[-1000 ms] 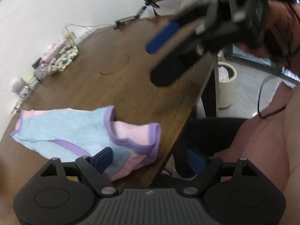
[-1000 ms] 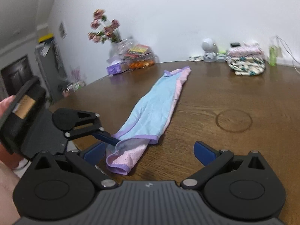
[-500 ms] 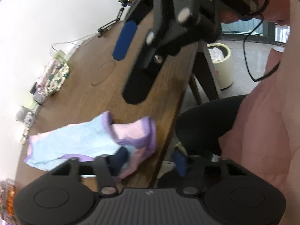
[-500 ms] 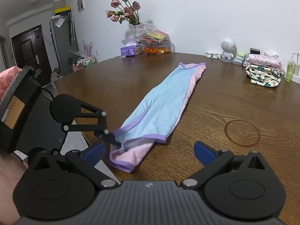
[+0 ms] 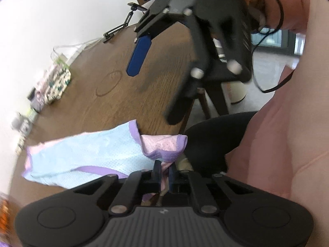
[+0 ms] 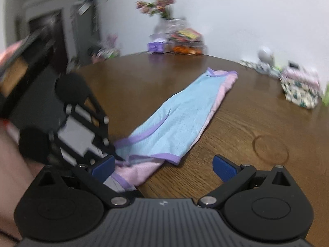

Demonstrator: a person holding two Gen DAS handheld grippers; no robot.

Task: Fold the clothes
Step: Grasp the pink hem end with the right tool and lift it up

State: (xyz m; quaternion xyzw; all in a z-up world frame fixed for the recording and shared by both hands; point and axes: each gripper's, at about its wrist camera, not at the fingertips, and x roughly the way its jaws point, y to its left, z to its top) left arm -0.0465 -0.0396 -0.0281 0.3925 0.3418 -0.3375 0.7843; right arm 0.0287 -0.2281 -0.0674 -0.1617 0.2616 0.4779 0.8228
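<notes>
We see left gripper (image 5: 163,171) jaws just closed, clamping pink hem of blue-and-pink mesh garment (image 5: 86,154), frame bottom; right gripper (image 6: 162,165) jaws apart.

The garment (image 6: 181,121) is light blue mesh with purple trim and a pink underlayer, folded into a long narrow strip lying flat on the desk (image 6: 246,127). It runs away from the right tool (image 6: 162,165), whose jaws stand wide apart just short of its near end. That pink near end (image 5: 162,147) is pinched between the closed jaws of the left tool (image 5: 164,170) at the desk's edge.
</notes>
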